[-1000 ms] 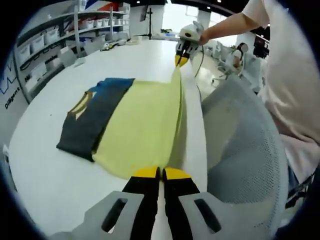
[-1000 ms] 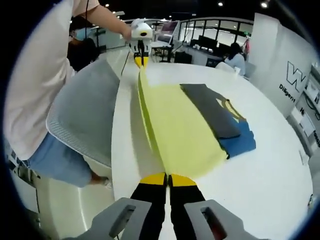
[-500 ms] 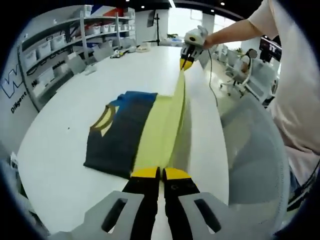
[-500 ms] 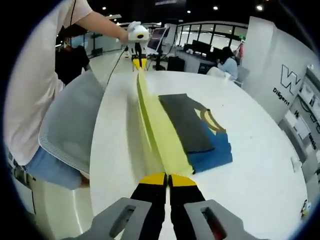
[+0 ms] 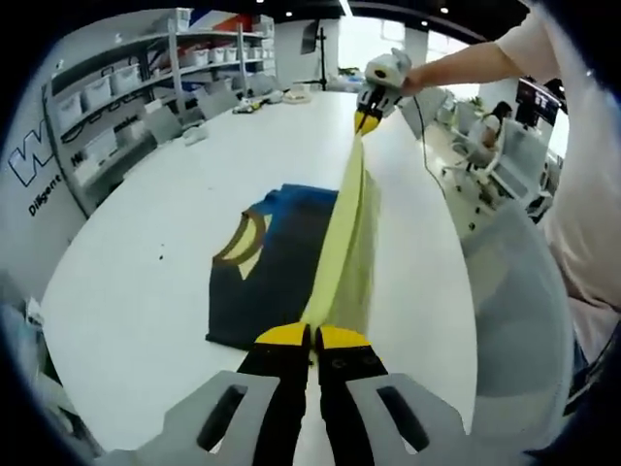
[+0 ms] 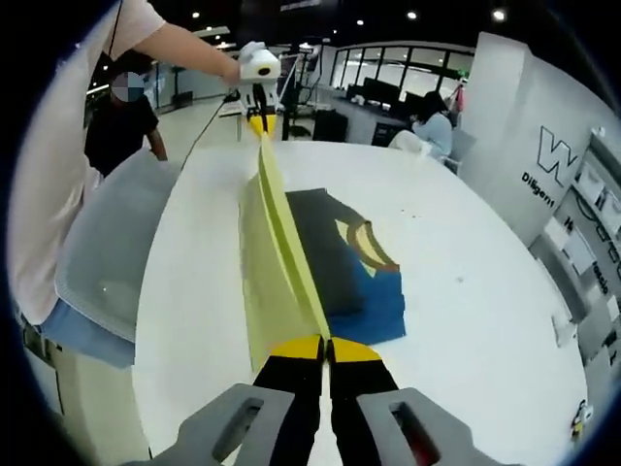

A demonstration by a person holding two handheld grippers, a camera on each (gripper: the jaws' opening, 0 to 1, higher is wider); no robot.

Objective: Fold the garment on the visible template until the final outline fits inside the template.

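Two corners of the garment (image 5: 291, 262) are in our jaws, and the yellow edge (image 5: 344, 238) runs taut between them, lifted off the white table (image 5: 146, 262). The rest of the garment, dark grey with a blue band and a yellow-trimmed neckline, lies flat on the table near the middle of the workspace. We cannot make out any template outline under it in either view.

In the left gripper view, our left gripper (image 5: 311, 336) has its yellow-tipped jaws pressed together on the near end of the yellow edge, and the right gripper (image 5: 370, 120) pinches the far end. In the right gripper view the roles swap: the right gripper (image 6: 324, 348) is clamped on the near end and the left gripper (image 6: 258, 123) holds the far one. Both are closed on cloth with no gap showing.

We judge the fold to be partway: the yellow panel stands nearly upright, ready to go over the dark part. If one side leads the other, the edge will land skewed and the outline will spill past the template. If we slacken the tension too soon, the panel may sag and crease. Pulling too hard could drag the flat part across the table.

Beyond the table we see a grey mesh chair back (image 5: 519, 320) near the table's edge, shelving with bins (image 5: 116, 87) on the far left, and a seated person (image 6: 432, 121) at a desk further back.
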